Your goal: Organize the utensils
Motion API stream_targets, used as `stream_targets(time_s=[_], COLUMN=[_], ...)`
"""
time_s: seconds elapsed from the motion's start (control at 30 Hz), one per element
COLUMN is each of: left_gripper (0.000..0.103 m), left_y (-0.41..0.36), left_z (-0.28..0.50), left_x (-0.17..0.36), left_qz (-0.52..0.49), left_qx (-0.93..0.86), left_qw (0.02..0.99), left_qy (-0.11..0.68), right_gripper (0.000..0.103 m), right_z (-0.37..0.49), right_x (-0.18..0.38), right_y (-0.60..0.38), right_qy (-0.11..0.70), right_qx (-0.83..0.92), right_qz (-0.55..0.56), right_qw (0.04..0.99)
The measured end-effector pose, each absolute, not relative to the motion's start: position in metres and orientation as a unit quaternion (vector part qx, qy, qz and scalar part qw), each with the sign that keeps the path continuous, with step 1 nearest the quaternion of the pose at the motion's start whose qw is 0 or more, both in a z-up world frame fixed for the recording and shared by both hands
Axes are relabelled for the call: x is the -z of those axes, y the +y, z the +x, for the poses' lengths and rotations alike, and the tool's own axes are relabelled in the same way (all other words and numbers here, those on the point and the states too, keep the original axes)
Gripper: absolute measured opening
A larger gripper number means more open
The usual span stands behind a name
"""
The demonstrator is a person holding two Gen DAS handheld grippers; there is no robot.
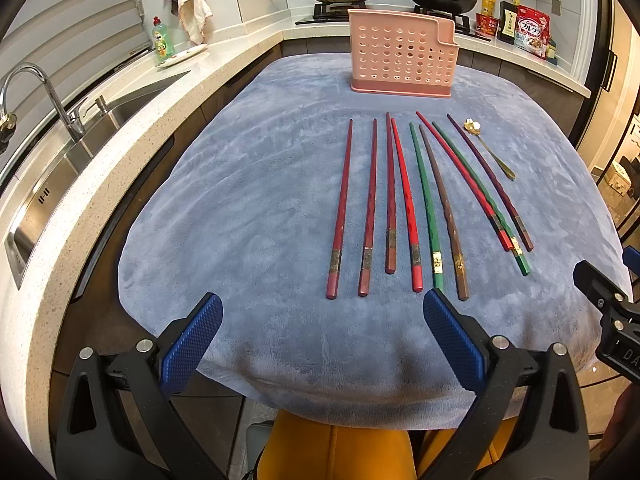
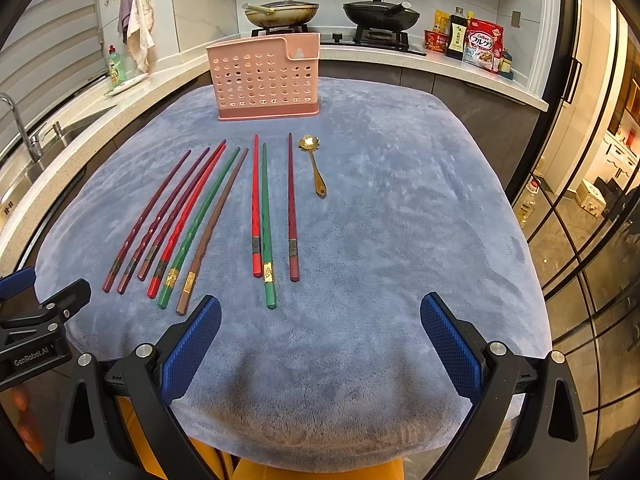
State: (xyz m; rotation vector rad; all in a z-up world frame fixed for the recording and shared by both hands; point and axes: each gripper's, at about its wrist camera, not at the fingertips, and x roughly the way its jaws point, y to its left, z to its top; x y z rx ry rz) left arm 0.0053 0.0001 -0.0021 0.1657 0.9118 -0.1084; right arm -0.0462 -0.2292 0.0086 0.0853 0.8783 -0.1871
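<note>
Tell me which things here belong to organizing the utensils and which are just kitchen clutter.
For the job:
- nine chopsticks lying on the blue cloth
- gold spoon lying beside them
- pink perforated holder, standing upright

Just lying about:
- two lidded pans on the stove
- cereal bag
- dish soap bottle
- hanging towels

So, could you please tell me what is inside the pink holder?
Through the holes of the pink holder only dark and light patches show, and no utensil sticks out above its rim. Its walls hide the bottom. The chopsticks and the spoon lie on the cloth.
</note>
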Motion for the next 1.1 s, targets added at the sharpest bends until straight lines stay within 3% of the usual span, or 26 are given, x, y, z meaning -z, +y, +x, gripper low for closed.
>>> stream_targets(time_s=[1.1], left_gripper=[0.096], left_y=[0.021], left_z=[0.035], left_x=[0.015], left_qz=[0.054], left_qx=[0.026], left_qw=[0.885], left_qy=[0.462], right_gripper=[0.096], right_z=[-0.03], right_x=[-0.002], right_y=[-0.233], right_qy=[0.441], right_qx=[0.085], right_qz=[0.045], right_qw=[0.892])
